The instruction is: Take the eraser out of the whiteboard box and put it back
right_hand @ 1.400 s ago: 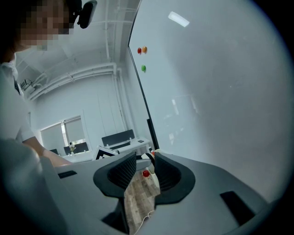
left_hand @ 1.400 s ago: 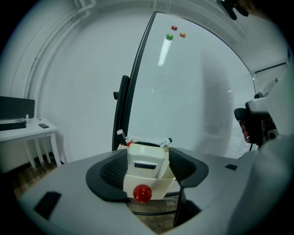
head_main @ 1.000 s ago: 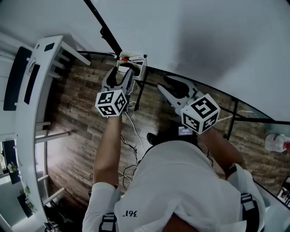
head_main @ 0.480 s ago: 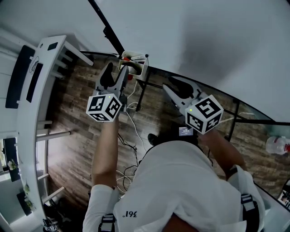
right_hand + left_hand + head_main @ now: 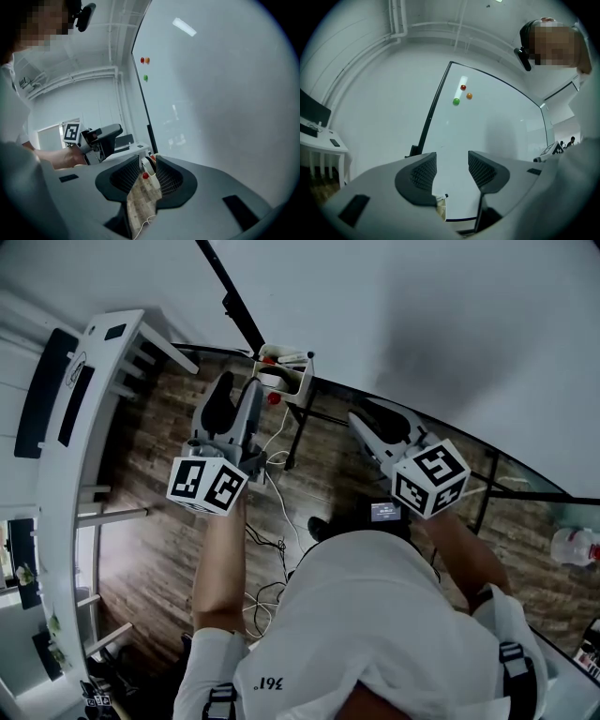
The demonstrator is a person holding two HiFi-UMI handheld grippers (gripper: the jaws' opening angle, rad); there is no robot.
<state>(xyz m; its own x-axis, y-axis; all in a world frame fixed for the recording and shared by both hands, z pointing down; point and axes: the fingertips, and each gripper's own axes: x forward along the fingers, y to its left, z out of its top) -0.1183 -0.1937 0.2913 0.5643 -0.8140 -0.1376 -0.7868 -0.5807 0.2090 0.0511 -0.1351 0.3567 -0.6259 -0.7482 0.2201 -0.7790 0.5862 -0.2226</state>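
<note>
Left gripper (image 5: pixel 239 390) is up and away! A moment ago its jaws were right down at the box (image 5: pixel 284 373). Now it has lifted clear and faces the whiteboard (image 5: pixel 422 324). Those jaws have just been closing a little, but they stand well apart with nothing between them, only bare board beyond.

Right gripper (image 5: pixel 367 423) hasn't budged. It hangs beside the board with a middling gap and empty jaws, and the box shows far off through that gap.

So where's the eraser? I can't pick it out for sure among the bits in the box. Neither gripper has it, so my read is that it sits in the box. That means either the return is done or the grab came away with nothing.

The box hangs at the board's lower edge, by the stand. Higher on the board sit three magnets (image 5: pixel 462 93): red, orange and green. Below is wood-pattern floor (image 5: pixel 159 484) with loose cables (image 5: pixel 267 540), and a white worktop (image 5: pixel 89 399) runs along the left.
</note>
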